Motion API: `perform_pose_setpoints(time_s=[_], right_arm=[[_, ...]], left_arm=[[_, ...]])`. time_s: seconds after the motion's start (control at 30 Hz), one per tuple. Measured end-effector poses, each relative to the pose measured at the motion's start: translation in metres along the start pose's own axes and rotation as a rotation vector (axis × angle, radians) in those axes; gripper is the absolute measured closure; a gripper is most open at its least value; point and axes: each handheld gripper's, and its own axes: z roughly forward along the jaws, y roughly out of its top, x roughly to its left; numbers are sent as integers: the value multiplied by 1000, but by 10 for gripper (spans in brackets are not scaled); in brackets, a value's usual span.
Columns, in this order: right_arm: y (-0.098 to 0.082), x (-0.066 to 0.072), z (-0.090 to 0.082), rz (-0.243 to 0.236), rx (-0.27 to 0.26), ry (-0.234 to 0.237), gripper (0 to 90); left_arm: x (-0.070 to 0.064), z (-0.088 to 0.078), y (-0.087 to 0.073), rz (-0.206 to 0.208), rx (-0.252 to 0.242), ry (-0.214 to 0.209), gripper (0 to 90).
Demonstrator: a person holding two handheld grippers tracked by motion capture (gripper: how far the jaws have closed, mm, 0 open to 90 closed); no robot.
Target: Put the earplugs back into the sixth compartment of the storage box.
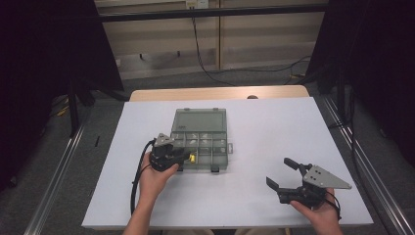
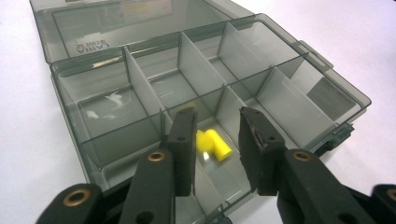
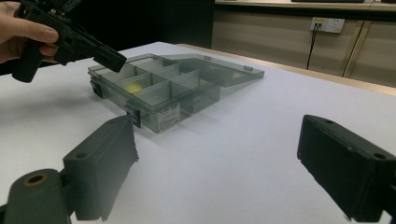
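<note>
A smoky transparent compartment box [image 1: 201, 147] lies open on the white table, its lid [image 1: 198, 120] folded flat to the far side. Two small yellow pieces [image 2: 214, 145] lie in a front compartment, and the yellow [image 1: 193, 158] [image 3: 133, 87] also shows through the box wall. My left gripper [image 2: 218, 113] hovers open just above that compartment, nothing between its jaws; from above it [image 1: 187, 157] sits at the box's front left corner. My right gripper [image 1: 280, 172] [image 3: 218, 126] is wide open and empty, low over the table to the right of the box.
The other compartments [image 2: 116, 105] look empty apart from glare. Black latches [image 3: 135, 116] stick out of the box's front edge. The table [image 1: 264, 122] has bare room right of and in front of the box. Cables [image 1: 205, 63] run across the floor beyond.
</note>
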Motion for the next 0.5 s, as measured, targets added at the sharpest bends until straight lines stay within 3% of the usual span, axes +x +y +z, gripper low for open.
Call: perform_pose_setpoints(time_s=[0.17,0.5], right_arm=[[0,0,1,0,3,1,111],[-1,1,5,-2,10,3,111]], left_arm=[[2,-7,0,-19,-19,9,492],[8,-15,0,-28,-52,18,347]])
